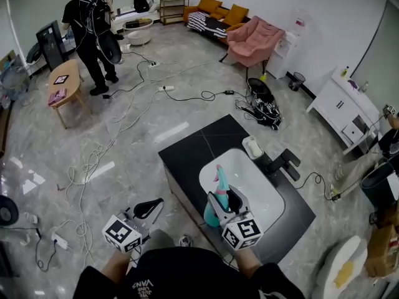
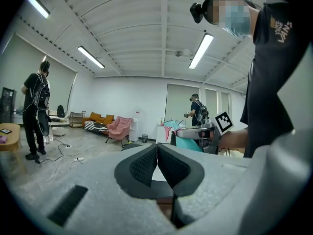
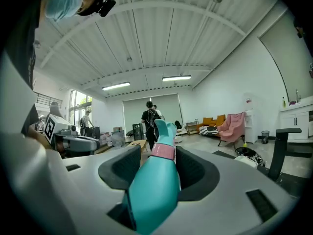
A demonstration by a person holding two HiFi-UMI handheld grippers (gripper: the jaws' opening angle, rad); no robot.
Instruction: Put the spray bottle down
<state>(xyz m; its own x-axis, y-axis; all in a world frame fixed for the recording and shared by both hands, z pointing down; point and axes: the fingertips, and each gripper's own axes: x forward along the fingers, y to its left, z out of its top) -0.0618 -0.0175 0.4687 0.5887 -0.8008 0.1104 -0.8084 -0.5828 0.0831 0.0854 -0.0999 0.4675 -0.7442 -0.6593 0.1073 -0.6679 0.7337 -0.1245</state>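
Note:
My right gripper (image 1: 225, 199) is shut on a teal spray bottle (image 1: 217, 192) with a pink collar, and holds it over the near left part of a white sink basin (image 1: 265, 182) set in a black counter (image 1: 190, 157). In the right gripper view the spray bottle (image 3: 155, 185) lies between the two dark pads with its nozzle pointing away. Left of the counter and over the floor, my left gripper (image 1: 149, 208) is held with nothing in it. In the left gripper view the left gripper (image 2: 157, 161) has its pads together, and the teal bottle (image 2: 188, 142) shows to the right.
A black faucet (image 1: 283, 162) and a white soap dish (image 1: 252, 147) stand at the basin's far side. Cables (image 1: 124, 117) trail over the floor. A person in black (image 1: 90, 30) stands by a small wooden table (image 1: 65, 83). A pink armchair (image 1: 255, 42) and a white cabinet (image 1: 340, 108) lie beyond.

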